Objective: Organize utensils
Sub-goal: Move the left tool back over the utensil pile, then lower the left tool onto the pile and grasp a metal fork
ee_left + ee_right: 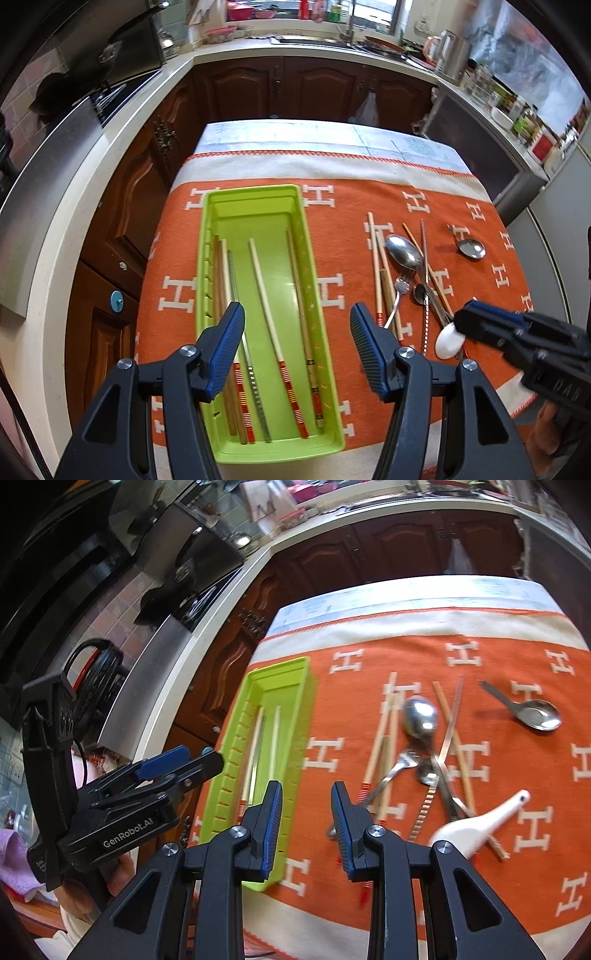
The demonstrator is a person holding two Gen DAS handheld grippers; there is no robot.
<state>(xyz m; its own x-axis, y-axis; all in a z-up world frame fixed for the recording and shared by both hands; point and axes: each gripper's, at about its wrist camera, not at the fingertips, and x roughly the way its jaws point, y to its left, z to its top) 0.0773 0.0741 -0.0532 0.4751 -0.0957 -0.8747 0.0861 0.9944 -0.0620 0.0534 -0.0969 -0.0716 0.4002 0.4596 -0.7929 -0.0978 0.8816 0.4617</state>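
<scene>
I see left gripper wide open above green tray holding chopsticks | right gripper open, empty | loose utensils on orange cloth right of tray

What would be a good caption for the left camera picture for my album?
Open left claw hovers over the green tray of chopsticks, while spoons and a fork wait on the orange cloth.

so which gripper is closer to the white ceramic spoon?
Right. The right gripper has its tips right at the white ceramic spoon; the left gripper hangs open over the green tray, off to the spoon's left.
</scene>
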